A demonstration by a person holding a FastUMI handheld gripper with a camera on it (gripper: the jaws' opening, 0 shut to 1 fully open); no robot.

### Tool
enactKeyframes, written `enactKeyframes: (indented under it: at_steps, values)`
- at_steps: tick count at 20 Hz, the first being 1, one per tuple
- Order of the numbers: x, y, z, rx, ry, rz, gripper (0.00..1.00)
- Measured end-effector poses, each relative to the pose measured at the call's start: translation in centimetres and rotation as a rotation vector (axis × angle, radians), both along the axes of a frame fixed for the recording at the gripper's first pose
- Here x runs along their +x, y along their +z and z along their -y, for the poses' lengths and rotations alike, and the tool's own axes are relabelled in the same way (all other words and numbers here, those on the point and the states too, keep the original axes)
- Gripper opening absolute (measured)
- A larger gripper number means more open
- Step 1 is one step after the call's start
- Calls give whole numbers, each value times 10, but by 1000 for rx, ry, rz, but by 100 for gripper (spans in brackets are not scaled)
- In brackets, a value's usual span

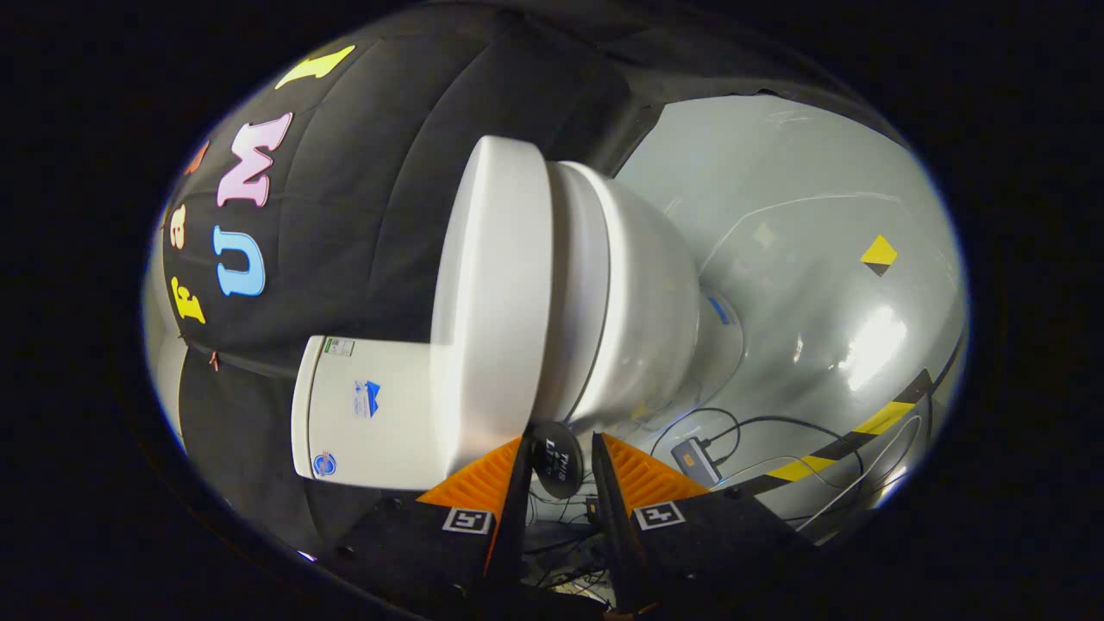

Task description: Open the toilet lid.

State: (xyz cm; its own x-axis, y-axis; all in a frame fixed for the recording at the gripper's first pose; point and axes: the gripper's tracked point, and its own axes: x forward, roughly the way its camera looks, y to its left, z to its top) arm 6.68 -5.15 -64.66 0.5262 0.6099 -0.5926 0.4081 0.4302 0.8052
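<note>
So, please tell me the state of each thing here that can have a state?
toilet lid: closed, flat on the seat.
gripper: fingers apart, nothing between them, short of the lid.
tank: its cover on.
small grey box on the floor: cables plugged in.

The toilet [595, 302] is showing plain glossy white across the middle of the frame, its lid [496, 293] and its tank [371, 414] at lower left the same white. The tank is carrying a small blue mark, a round blue badge near its lower corner, and a small green-edged sticker near its upper corner. The floor [802, 224] on the right is looking pale grey-green with bright glare. A yellow and black diamond marker [879, 255] is sitting at the upper right. Yellow and black striped tape [854, 435] is running along the lower right. Dark cables [759, 427] and a grey box [697, 461] are lying on the floor at the bottom centre.
</note>
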Motion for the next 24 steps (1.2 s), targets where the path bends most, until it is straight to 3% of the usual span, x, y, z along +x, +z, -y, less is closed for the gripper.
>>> enactKeyframes:
  at_steps: [1,4,5,6,7,8,10,14,24]
  values:
    - [-1,-1,-1,13,-5,-11,45]
    - [3,1,6,-2,-6,17,45]
    - [1,0,-3,-13,8,7,27]
    - [2,4,-1,-21,14,13,27]
    - [11,4,-1,-4,-32,25,28]
    - [7,14,3,3,-23,25,14]
    - [11,8,-3,-45,-14,29,5]
    - [11,27,0,-78,-17,48,5]
    - [26,105,-16,-334,45,113,5]
